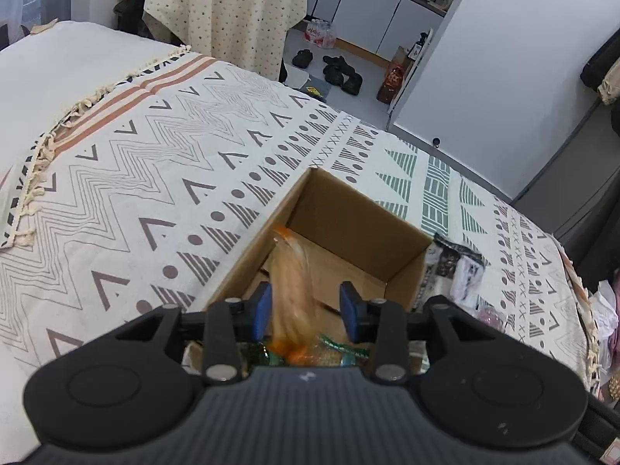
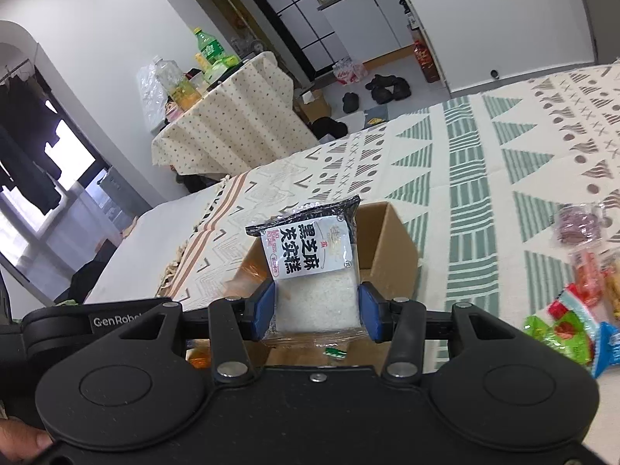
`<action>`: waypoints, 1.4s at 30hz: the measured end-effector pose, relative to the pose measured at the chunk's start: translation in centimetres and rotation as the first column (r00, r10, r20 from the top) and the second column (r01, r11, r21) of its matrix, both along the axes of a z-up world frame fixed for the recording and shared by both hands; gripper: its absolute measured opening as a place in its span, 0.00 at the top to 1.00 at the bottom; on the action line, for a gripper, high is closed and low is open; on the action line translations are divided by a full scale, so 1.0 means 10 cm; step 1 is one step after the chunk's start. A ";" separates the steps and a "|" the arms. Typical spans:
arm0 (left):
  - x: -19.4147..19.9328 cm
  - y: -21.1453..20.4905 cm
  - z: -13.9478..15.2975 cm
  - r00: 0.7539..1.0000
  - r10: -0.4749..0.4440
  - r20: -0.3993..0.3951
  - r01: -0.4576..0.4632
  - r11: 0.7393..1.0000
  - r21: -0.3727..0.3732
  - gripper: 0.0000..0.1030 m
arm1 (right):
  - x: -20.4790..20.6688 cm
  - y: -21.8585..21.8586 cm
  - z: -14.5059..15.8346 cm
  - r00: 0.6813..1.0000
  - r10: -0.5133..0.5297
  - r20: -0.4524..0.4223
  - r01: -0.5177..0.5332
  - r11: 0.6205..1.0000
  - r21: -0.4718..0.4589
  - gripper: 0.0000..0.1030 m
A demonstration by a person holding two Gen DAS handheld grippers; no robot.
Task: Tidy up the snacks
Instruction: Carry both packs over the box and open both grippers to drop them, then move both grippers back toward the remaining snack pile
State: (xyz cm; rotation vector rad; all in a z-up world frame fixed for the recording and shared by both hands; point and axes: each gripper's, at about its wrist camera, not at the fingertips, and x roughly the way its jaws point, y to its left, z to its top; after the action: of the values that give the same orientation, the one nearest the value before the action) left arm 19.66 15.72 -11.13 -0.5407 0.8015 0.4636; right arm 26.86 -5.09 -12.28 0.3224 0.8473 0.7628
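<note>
Over the cardboard box (image 1: 350, 232), left claw (image 1: 306, 310) is releasing the orange snack bag (image 1: 290, 271), jaws open; right claw (image 2: 316, 310) is gripping the sesame cake pack (image 2: 310, 248), dropping next.

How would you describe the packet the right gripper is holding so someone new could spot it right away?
Start at the bed with the patterned blanket and find the open cardboard box on it. In front of that box, the right gripper is shut on a snack packet. Unlike the colourful wrappers lying to the right, it is a clear packet showing a white block, with a white label in bold black characters and a black top edge.
</note>
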 end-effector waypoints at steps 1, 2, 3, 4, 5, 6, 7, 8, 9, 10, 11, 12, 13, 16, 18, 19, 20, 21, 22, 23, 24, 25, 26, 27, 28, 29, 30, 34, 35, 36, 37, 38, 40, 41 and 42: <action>0.01 0.01 0.00 1.000 0.000 -0.007 0.000 1.000 -0.006 0.56 | 0.00 0.02 -0.01 1.000 0.000 -0.001 0.000 1.000 0.005 0.55; 0.01 0.02 0.00 1.000 0.002 -0.016 -0.002 1.000 -0.010 0.54 | 0.00 0.05 -0.02 1.000 0.002 0.001 -0.002 1.000 0.001 0.55; 0.00 0.03 0.00 1.000 0.007 -0.020 -0.007 1.000 -0.009 0.52 | -0.01 0.08 -0.03 1.000 0.004 0.001 -0.004 1.000 -0.004 0.55; -0.02 0.04 0.01 1.000 0.012 -0.021 -0.012 1.000 -0.006 0.50 | -0.02 0.11 -0.03 1.000 0.011 0.004 -0.011 1.000 -0.006 0.55; -0.04 0.04 0.02 1.000 0.014 -0.020 -0.014 1.000 -0.002 0.49 | -0.02 0.13 -0.03 1.000 0.020 0.004 -0.020 1.000 -0.006 0.54; -0.05 0.04 0.02 1.000 0.017 -0.022 -0.017 1.000 0.002 0.46 | -0.02 0.15 -0.04 1.000 0.031 -0.003 -0.031 0.999 -0.007 0.53; -0.07 0.04 0.03 0.999 0.026 -0.031 -0.026 1.000 0.007 0.42 | -0.03 0.15 -0.04 1.000 0.028 -0.004 -0.028 1.000 -0.008 0.51; -0.08 0.04 0.03 0.998 0.037 -0.042 -0.037 0.999 0.010 0.39 | -0.04 0.13 -0.03 1.000 0.025 0.000 -0.025 1.000 -0.009 0.47; -0.09 0.04 0.03 0.998 0.042 -0.049 -0.041 0.999 0.010 0.33 | -0.04 0.10 -0.01 1.000 0.016 0.010 -0.016 1.000 -0.011 0.44; -0.10 0.03 0.04 0.998 0.040 -0.051 -0.039 0.999 0.010 0.29 | -0.05 0.07 0.01 1.000 0.004 0.018 -0.004 1.000 -0.010 0.41; -0.11 0.02 0.04 0.998 0.033 -0.051 -0.032 0.999 0.013 0.28 | -0.05 0.03 0.03 1.000 -0.008 0.020 0.008 1.000 -0.006 0.39; -0.12 0.01 0.05 0.998 0.027 -0.055 -0.026 1.000 0.018 0.26 | -0.05 -0.02 0.04 1.000 -0.021 0.016 0.021 1.000 -0.005 0.39; -0.12 -0.01 0.05 0.998 0.023 -0.061 -0.022 1.000 0.020 0.23 | -0.05 -0.06 0.05 1.000 -0.029 0.012 0.029 1.000 -0.007 0.39; -0.13 -0.04 0.04 0.996 0.028 -0.085 -0.027 1.000 0.005 0.20 | -0.08 -0.17 0.06 0.999 -0.040 0.008 0.041 0.998 -0.040 0.39; -0.15 -0.06 0.03 0.996 0.030 -0.089 -0.030 1.000 -0.002 0.19 | -0.12 -0.23 0.07 0.999 -0.052 0.005 0.052 0.997 -0.058 0.39; -0.17 -0.07 0.03 0.995 0.032 -0.094 -0.032 0.999 -0.003 0.19 | -0.13 -0.26 0.07 0.998 -0.057 0.002 0.057 0.996 -0.065 0.39; -0.18 -0.08 0.02 0.994 0.034 -0.101 -0.035 0.999 -0.006 0.19 | -0.15 -0.30 0.08 0.998 -0.065 -0.002 0.064 0.995 -0.079 0.38; -0.19 -0.09 0.02 0.994 0.035 -0.106 -0.037 0.999 -0.013 0.18 | -0.16 -0.34 0.09 0.998 -0.069 -0.004 0.069 0.994 -0.088 0.38; -0.21 -0.11 0.02 0.994 0.035 -0.105 -0.037 0.999 -0.022 0.16 | -0.17 -0.38 0.10 0.997 -0.071 -0.003 0.070 0.993 -0.091 0.37; -0.22 -0.12 0.02 0.994 0.030 -0.101 -0.033 0.999 -0.032 0.14 | -0.19 -0.41 0.12 0.998 -0.070 0.001 0.070 0.993 -0.096 0.34; -0.24 -0.15 0.03 0.995 0.024 -0.096 -0.027 0.999 -0.036 0.11 | -0.22 -0.43 0.14 0.997 -0.071 0.007 0.071 0.992 -0.106 0.33; -0.25 -0.17 0.04 0.996 0.023 -0.091 -0.026 0.999 -0.029 0.07 | -0.23 -0.46 0.17 0.997 -0.071 0.016 0.072 0.991 -0.113 0.29; -0.27 -0.21 0.06 0.996 0.021 -0.084 -0.023 1.000 -0.020 0.04 | -0.25 -0.49 0.19 0.997 -0.072 0.022 0.075 0.991 -0.115 0.25; -0.29 -0.24 0.07 0.997 0.018 -0.075 -0.019 1.000 -0.013 0.00 | -0.27 -0.52 0.21 0.997 -0.077 0.030 0.080 0.990 -0.120 0.23; -0.30 -0.27 0.09 0.998 0.010 -0.066 -0.011 1.000 -0.009 0.00 | -0.28 -0.55 0.23 0.996 -0.083 0.039 0.087 0.989 -0.123 0.21; -0.31 -0.30 0.11 0.998 0.001 -0.057 -0.001 1.000 -0.008 0.00 | -0.30 -0.58 0.25 0.995 -0.087 0.047 0.092 0.988 -0.122 0.18; -0.32 -0.33 0.13 0.999 -0.007 -0.050 0.006 1.000 -0.007 0.00 | -0.31 -0.61 0.26 0.995 -0.090 0.051 0.095 0.988 -0.122 0.17; -0.36 -0.43 0.22 1.000 -0.017 0.002 0.017 1.000 -0.021 0.00 | -0.34 -0.79 0.29 0.992 -0.110 0.066 0.116 0.989 -0.092 0.07; -0.38 -0.45 0.25 0.999 -0.026 0.021 0.026 0.999 -0.031 0.00 | -0.34 -0.83 0.29 0.991 -0.117 0.065 0.122 0.989 -0.082 0.07; -0.39 -0.48 0.27 0.999 -0.032 0.037 0.033 0.999 -0.037 0.00 | -0.35 -0.89 0.30 0.990 -0.121 0.071 0.127 0.989 -0.081 0.06; -0.41 -0.51 0.30 0.998 -0.035 0.052 0.036 0.999 -0.037 0.00 | -0.37 -0.92 0.30 0.989 -0.125 0.078 0.132 0.988 -0.086 0.04; -0.42 -0.54 0.32 0.997 -0.037 0.066 0.039 0.999 -0.035 0.00 | -0.38 -0.97 0.31 0.987 -0.134 0.085 0.141 0.986 -0.092 0.03; -0.44 -0.59 0.37 0.995 -0.050 0.087 0.053 0.998 -0.033 0.00 | -0.41 -1.06 0.32 0.985 -0.149 0.086 0.157 0.984 -0.087 0.02; -0.45 -0.63 0.39 0.994 -0.058 0.094 0.061 0.998 -0.026 0.00 | -0.42 -1.12 0.32 0.984 -0.159 0.083 0.165 0.983 -0.079 0.01; -0.45 -0.67 0.41 0.993 -0.065 0.097 0.067 0.998 -0.019 0.00 | -0.44 -1.17 0.34 0.983 -0.165 0.086 0.171 0.983 -0.069 0.01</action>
State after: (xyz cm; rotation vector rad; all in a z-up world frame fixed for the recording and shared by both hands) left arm 15.15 9.00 -7.06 -0.5511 0.7301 0.3656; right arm 22.46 -16.78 -8.86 0.2897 0.7610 0.5809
